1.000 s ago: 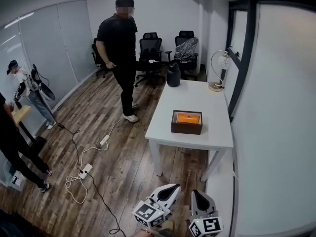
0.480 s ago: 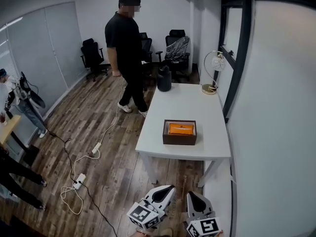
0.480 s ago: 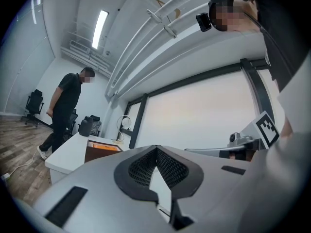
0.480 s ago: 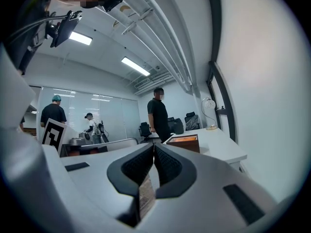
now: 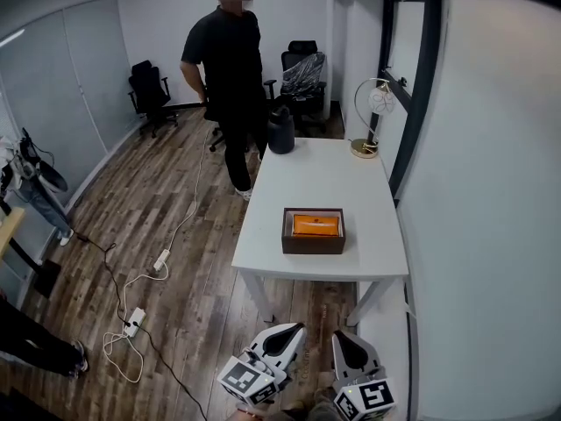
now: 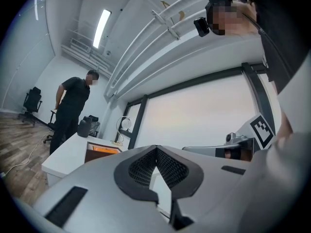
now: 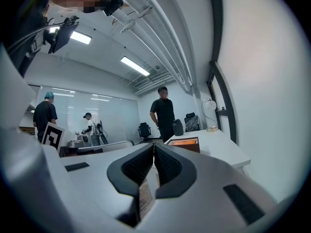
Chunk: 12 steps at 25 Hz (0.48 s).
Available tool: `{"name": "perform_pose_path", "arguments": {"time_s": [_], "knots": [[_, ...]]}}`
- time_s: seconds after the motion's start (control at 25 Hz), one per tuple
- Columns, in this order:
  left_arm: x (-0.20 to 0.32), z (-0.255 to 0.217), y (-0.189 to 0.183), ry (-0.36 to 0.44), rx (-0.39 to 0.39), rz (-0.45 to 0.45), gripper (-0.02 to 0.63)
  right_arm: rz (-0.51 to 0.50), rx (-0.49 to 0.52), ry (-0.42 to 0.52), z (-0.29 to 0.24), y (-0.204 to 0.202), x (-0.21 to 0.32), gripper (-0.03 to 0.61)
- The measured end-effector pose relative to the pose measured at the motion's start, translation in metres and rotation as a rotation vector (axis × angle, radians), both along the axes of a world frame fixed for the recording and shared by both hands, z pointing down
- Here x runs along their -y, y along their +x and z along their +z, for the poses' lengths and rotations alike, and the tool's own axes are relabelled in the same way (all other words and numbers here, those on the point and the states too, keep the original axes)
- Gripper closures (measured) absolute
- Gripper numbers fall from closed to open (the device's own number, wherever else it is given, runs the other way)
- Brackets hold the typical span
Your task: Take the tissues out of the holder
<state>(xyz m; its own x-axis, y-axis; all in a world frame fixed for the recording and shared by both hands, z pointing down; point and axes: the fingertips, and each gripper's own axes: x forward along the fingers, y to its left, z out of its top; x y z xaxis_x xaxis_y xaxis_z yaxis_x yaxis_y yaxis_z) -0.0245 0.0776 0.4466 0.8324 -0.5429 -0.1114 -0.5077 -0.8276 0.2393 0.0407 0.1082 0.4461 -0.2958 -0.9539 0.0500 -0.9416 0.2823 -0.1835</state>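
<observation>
A dark brown tissue holder [image 5: 313, 230] with an orange pack of tissues in it sits near the front of the white table [image 5: 298, 178]. It also shows in the left gripper view as a brown holder [image 6: 99, 152] and in the right gripper view as the same holder [image 7: 184, 143]. Both grippers hang low in front of the table, well short of it. The left gripper [image 5: 285, 333] [image 6: 155, 148] has its jaws together, with nothing between them. My right gripper [image 5: 340, 340] [image 7: 154, 144] is shut and empty as well.
A person in black [image 5: 230, 68] stands by the table's far left corner. A black jug-like vessel [image 5: 280, 134] and a round lamp [image 5: 368, 121] stand at the far end. Office chairs [image 5: 302, 73] line the back wall. Cables and power strips [image 5: 131, 318] lie on the wooden floor at left.
The table and holder have come closer and lower in the head view. The person in black has stepped toward the table's far end. Both grippers stay shut at the bottom edge.
</observation>
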Motion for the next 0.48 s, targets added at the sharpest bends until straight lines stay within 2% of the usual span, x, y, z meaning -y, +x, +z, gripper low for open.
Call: {"name": "perform_pose_path", "arguments": {"time_s": [0.2,0.48], "knots": [[0.009,0.009,-0.008,-0.033,0.005,-0.03,0.607,-0.021,0.007,-0.032,0.012,-0.003,0.009,0.572],[0.044,0.006,-0.013,-0.039,0.009,-0.068,0.607,-0.071,0.023,-0.036,0.014,-0.004,0.047,0.572]]}}
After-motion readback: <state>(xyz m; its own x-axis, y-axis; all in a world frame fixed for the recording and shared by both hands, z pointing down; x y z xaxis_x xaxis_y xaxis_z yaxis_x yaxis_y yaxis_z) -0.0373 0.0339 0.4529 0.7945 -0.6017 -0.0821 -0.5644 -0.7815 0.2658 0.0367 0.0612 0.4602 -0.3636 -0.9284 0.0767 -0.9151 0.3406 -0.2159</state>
